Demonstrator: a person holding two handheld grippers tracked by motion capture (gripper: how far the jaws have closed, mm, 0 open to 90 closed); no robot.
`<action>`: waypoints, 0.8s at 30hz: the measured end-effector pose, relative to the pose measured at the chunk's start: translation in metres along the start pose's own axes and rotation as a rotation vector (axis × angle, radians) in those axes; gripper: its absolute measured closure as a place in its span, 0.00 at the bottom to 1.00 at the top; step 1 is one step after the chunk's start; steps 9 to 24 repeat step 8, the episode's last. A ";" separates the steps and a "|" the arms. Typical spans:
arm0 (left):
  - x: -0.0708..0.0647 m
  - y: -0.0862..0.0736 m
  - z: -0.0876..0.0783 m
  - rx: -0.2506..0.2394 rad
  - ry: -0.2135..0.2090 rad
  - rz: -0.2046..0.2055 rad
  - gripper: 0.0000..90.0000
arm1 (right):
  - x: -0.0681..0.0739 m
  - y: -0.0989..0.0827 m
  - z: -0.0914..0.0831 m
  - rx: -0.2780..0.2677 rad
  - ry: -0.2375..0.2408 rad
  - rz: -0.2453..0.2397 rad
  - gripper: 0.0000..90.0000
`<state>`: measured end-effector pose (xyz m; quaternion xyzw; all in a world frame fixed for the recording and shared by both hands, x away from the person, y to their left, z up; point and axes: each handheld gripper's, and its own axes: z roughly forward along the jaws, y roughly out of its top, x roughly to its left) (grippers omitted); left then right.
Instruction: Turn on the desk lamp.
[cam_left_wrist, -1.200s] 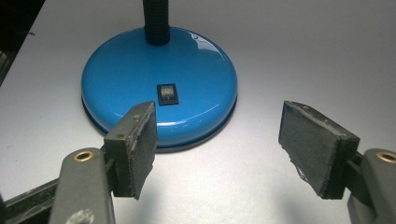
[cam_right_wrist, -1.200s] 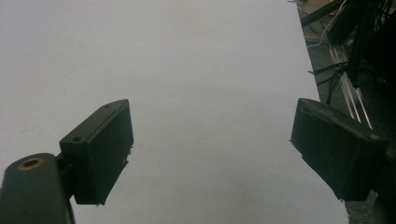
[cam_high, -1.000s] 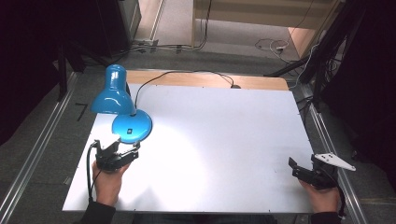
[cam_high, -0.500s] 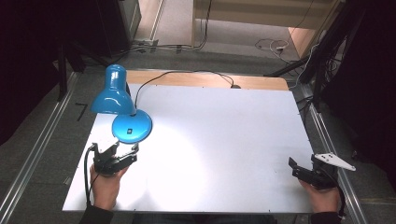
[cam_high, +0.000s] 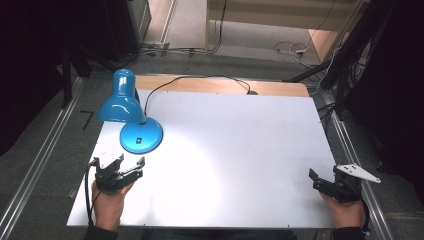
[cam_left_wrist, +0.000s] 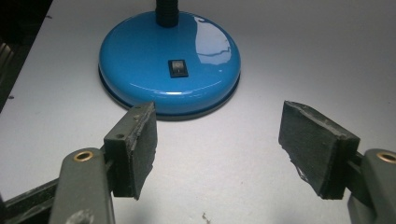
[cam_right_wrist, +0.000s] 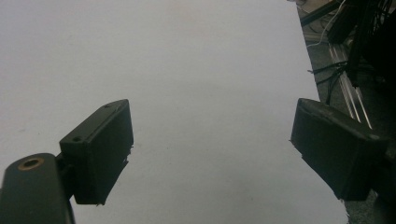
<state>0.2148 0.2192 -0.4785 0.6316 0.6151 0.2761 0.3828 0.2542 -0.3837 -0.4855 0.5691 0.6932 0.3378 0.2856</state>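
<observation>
A blue desk lamp (cam_high: 122, 102) stands lit at the table's left, its round base (cam_high: 141, 137) (cam_left_wrist: 169, 65) carrying a small black rocker switch (cam_left_wrist: 178, 68). My left gripper (cam_high: 125, 164) (cam_left_wrist: 217, 149) hovers just short of that base, jaws open and empty, pointing at it. At the table's right front corner my right gripper (cam_high: 322, 178) (cam_right_wrist: 210, 149) rests open over bare white surface with nothing between its pads.
The white table top (cam_high: 240, 150) has a wooden strip along its far edge, where the lamp's black cord (cam_high: 200, 79) runs. Metal rails (cam_high: 35, 170) flank the table. Cables lie on the floor beyond the right edge (cam_right_wrist: 336, 70).
My left gripper has drawn slightly back toward the front edge, away from the lamp base. The right gripper has stayed put.
</observation>
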 end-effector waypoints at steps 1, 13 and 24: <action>0.001 -0.001 -0.001 0.002 0.001 0.002 0.32 | 0.000 0.000 0.000 0.000 -0.001 0.000 0.13; 0.005 -0.007 0.001 0.026 0.043 0.023 0.24 | 0.000 0.000 0.000 -0.001 -0.001 0.001 0.13; 0.005 -0.007 0.001 0.026 0.043 0.023 0.24 | 0.000 0.000 0.000 -0.001 -0.001 0.001 0.13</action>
